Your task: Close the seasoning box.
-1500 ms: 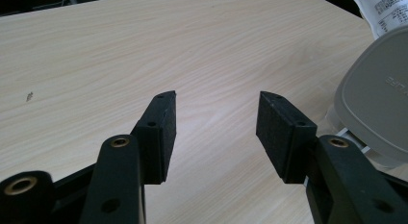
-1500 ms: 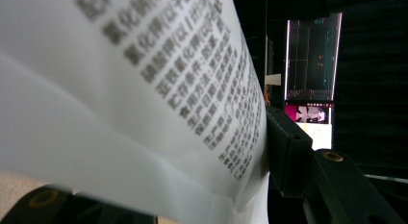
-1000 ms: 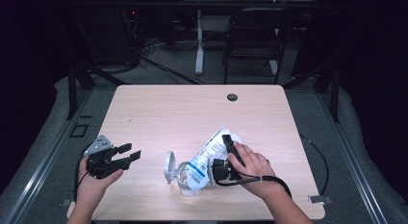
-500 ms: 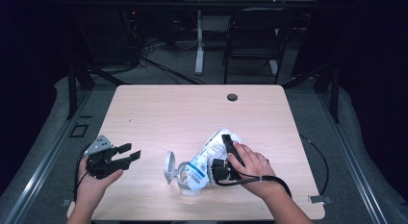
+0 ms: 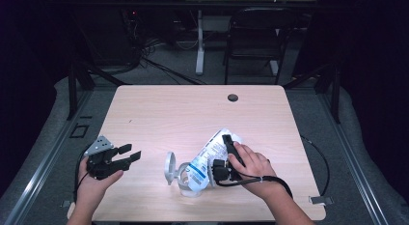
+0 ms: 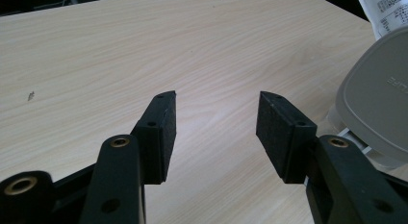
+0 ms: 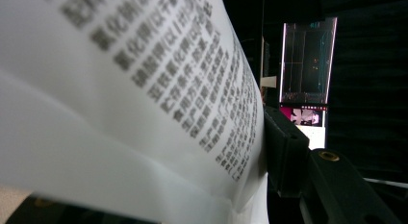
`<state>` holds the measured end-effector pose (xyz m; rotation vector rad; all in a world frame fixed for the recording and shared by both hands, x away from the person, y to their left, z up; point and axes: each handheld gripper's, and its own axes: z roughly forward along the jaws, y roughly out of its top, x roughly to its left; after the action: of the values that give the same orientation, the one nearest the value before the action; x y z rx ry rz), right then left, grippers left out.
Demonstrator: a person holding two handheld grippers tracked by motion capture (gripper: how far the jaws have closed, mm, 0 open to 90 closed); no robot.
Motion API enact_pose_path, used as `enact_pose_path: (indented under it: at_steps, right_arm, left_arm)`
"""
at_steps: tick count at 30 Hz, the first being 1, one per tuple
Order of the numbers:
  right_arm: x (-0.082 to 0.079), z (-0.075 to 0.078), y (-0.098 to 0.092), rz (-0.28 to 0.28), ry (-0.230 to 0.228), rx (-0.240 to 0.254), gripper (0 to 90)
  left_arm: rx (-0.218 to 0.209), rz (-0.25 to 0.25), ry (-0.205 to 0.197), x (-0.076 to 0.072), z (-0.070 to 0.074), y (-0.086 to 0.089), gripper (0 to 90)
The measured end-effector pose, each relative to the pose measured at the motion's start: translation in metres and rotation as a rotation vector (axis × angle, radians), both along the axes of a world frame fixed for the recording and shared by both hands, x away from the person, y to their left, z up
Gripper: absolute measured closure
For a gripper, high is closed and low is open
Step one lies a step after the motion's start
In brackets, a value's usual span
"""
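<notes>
Right hand-held gripper (image 5: 226, 155) clasping printed bag (image 7: 144, 89), lid (image 6: 380, 104) nearby

In the right gripper view the bag (image 7: 120, 89) hides one jaw from us, and its nearest print blurs. In the left gripper view the right edge cuts off the lid (image 6: 380, 108).

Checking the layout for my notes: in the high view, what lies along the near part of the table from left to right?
Left gripper → grey lid → clear container → white bag → right gripper, clamped on the bag.
</notes>
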<state>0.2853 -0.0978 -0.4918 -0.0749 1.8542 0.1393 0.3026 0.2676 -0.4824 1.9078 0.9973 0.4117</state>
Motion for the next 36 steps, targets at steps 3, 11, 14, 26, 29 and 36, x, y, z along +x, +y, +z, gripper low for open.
enact_pose_path:
  at_steps: [3, 11, 14, 26, 29, 36]
  right_arm:
    - [-0.0009, 0.0009, 0.0005, -0.009, 0.001, -0.01, 56.1]
    - [-0.0004, 0.0005, 0.0006, 0.005, -0.002, -0.001, 57.3]
    - [-0.0008, 0.0002, 0.0007, 0.001, 0.001, 0.0, 57.7]
    - [-0.0012, 0.0005, 0.0006, 0.006, 0.002, 0.001, 58.8]
    - [-0.0014, 0.0006, 0.0006, 0.007, 0.002, 0.001, 59.1]
    - [-0.0017, 0.0019, 0.0005, 0.003, 0.002, -0.001, 60.0]
  left_arm:
    - [0.0, 0.0, 0.0, 0.0, 0.0001, 0.0001, 49.7]
    - [-0.001, 0.0, 0.0, 0.0, 0.0001, 0.0001, 49.7]
    - [-0.001, 0.0, 0.0, 0.0, 0.0001, 0.0001, 49.7]
    - [-0.001, 0.001, 0.001, 0.0, -0.0001, 0.0001, 49.7]
    - [-0.001, 0.001, 0.001, 0.0, -0.0001, 0.0001, 49.7]
    - [-0.001, 0.001, 0.001, 0.0001, -0.0002, 0.0001, 49.7]
